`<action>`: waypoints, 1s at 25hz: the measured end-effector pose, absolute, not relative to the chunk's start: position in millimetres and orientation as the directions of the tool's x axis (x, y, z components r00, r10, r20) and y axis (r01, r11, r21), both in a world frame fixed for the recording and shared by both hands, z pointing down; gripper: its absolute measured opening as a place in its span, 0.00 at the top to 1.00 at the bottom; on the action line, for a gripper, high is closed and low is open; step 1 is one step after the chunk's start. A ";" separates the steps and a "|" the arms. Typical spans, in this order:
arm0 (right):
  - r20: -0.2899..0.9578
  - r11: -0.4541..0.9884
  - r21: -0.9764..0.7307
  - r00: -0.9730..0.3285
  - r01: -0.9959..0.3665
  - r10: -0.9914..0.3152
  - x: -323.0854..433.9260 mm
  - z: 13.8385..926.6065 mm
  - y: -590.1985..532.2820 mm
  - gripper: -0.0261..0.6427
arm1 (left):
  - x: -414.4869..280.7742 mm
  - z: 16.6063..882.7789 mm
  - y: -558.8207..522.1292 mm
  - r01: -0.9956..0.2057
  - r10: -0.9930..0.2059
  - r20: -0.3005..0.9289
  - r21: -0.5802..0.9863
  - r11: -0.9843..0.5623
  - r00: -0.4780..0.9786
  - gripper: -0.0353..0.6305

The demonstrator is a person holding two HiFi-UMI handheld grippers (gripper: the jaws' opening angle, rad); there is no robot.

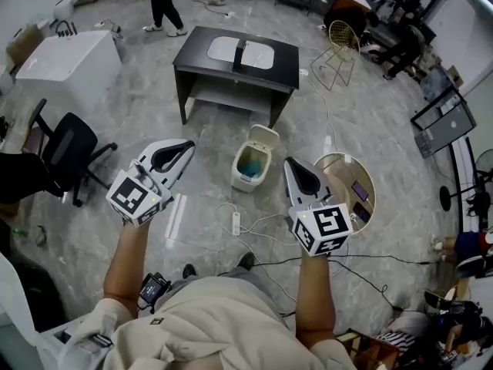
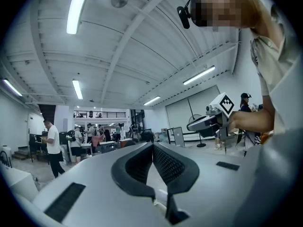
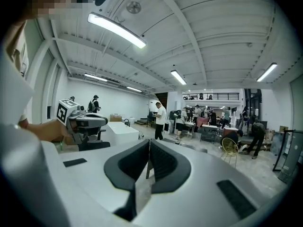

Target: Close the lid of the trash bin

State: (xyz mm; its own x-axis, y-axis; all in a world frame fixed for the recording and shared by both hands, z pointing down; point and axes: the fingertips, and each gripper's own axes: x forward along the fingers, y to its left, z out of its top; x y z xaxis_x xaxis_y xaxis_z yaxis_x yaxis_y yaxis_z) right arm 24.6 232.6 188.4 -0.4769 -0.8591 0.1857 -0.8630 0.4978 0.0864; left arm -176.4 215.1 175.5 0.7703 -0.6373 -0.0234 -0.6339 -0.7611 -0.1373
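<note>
Left gripper (image 1: 187, 146): clenched. The jaw tips meet and nothing sits between them. It is held up in the person's left hand and points out across the room.
Right gripper (image 1: 288, 163): clenched and empty, with the black pads pressed together at the tips. It is held up beside the left one, and the two are apart from each other.
Trash bin (image 1: 252, 169): a small cream bin standing on the floor (image 1: 385, 129). In the head view it sits between the two grippers and beyond them, touched by neither.
Lid (image 1: 264, 136): raised and tilted back on the far side of the bin. The mouth is exposed and shows a blue-green interior.
Black desk (image 1: 235, 68): stands just behind the bin, with two pale panels lying on its top.
Power strip (image 1: 236, 223): lies on the floor on the near side of the bin, with white cable looped around it.
Round mirror (image 1: 344, 183): lies flat on the floor to the right of the bin.
Office chair (image 1: 69, 154): black, well to the left of the bin.
Surroundings: the gripper views show an open hall with strip lights, and people standing at desks far off.
</note>
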 end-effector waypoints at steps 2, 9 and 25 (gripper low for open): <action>0.185 0.518 0.082 -0.498 -0.852 -0.848 40.7 187.2 219.4 0.92 | -160.9 175.6 209.5 -0.646 -0.651 -0.016 -0.145 -0.749 0.759 0.92; 0.176 0.588 0.065 -0.571 -0.806 -0.802 83.4 186.3 177.9 0.92 | -118.0 175.1 188.3 -0.703 -0.712 0.003 -0.152 -0.694 0.702 0.92; 0.155 0.605 0.023 -0.595 -0.796 -0.789 167.4 191.4 150.6 0.92 | -27.6 169.5 164.9 -0.693 -0.712 0.044 -0.191 -0.695 0.701 0.92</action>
